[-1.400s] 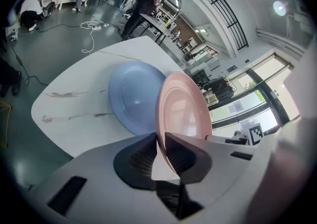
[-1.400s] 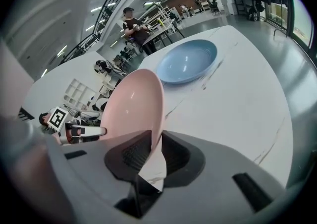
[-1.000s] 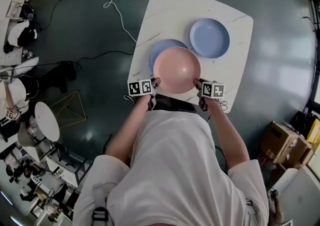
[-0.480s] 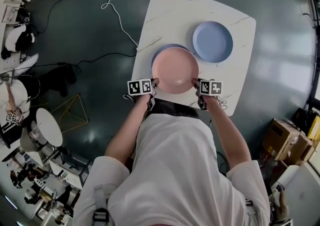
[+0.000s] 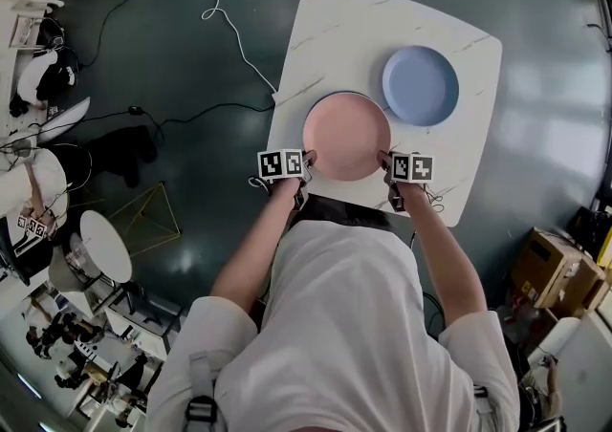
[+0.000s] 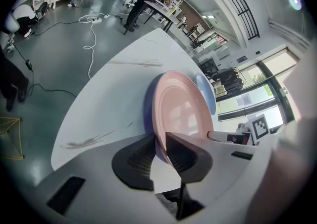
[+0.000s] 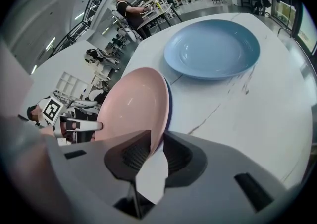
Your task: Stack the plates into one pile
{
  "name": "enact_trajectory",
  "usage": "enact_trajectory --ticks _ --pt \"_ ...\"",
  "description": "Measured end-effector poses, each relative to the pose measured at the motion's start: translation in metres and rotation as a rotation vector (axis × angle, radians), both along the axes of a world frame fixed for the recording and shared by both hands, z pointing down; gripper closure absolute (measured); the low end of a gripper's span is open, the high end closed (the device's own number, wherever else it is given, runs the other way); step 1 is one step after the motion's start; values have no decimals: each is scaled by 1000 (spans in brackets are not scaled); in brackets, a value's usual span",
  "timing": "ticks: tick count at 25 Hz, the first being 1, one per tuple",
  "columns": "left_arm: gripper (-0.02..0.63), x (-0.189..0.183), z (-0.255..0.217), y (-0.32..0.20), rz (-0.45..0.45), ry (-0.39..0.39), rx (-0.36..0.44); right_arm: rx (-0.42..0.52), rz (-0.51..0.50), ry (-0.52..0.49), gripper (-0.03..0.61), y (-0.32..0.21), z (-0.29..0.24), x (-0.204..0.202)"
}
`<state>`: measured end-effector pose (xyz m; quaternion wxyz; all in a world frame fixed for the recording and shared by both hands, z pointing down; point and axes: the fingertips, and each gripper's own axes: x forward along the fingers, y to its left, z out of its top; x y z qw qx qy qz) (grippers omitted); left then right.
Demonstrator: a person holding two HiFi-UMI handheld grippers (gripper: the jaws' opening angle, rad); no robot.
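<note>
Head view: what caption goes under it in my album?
Left gripper and right gripper hold the pink plate by its rim, beside a blue plate.

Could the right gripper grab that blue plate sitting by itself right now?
Probably not yet: the right gripper is clamped on the rim of the pink plate. Only bare table lies between it and the lone blue plate, though.

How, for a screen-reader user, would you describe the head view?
From above, a person's left gripper and right gripper clamp opposite edges of a pink plate over a blue plate barely showing beneath it. A second blue plate lies alone farther right on the white table.
</note>
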<state>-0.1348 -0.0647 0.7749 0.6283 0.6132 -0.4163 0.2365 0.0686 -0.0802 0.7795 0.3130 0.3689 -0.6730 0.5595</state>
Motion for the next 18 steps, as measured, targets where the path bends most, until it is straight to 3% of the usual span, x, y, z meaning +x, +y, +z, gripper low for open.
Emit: enact_trajectory --ticks 9,14,18 --pt "517 -5 0 -8 23 -12 56 75 -51 38 460 -6 -2 -4" --pt "469 -7 -4 -6 48 -22 90 96 -18 24 456 -8 -9 0" --pt "469 -12 -8 -3 35 -16 99 118 -8 9 456 -9 -16 0"
